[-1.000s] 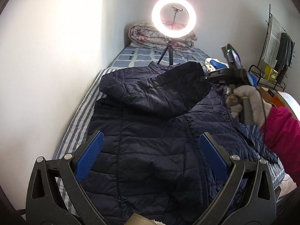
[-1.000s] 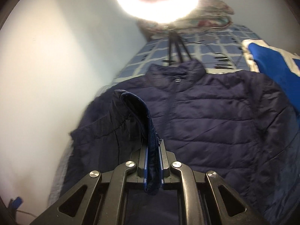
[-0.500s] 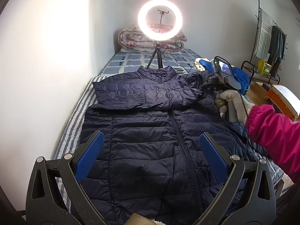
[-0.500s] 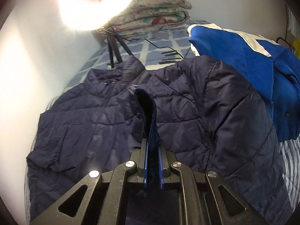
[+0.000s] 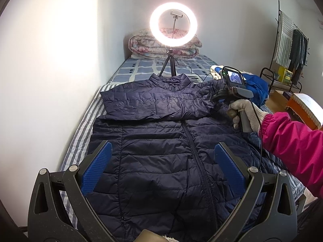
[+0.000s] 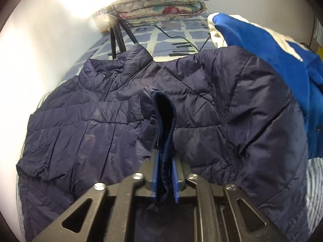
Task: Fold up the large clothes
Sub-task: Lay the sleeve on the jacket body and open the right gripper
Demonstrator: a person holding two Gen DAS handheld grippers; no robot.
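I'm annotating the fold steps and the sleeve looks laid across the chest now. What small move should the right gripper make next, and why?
Probably finish letting go and draw back. The sleeve already lies folded across the navy jacket, and the right gripper has its jaws opening with the cuff between the pads. The left gripper hovers open above the hem.

Navy quilted jacket [image 5: 161, 141], blue-striped sheet [image 5: 80, 133], pink sleeve [image 5: 292, 141], floral quilt [image 6: 161, 2]

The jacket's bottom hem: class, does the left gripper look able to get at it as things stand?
Probably yes. The left gripper hangs open above the jacket, and nothing lies between it and the bottom hem.
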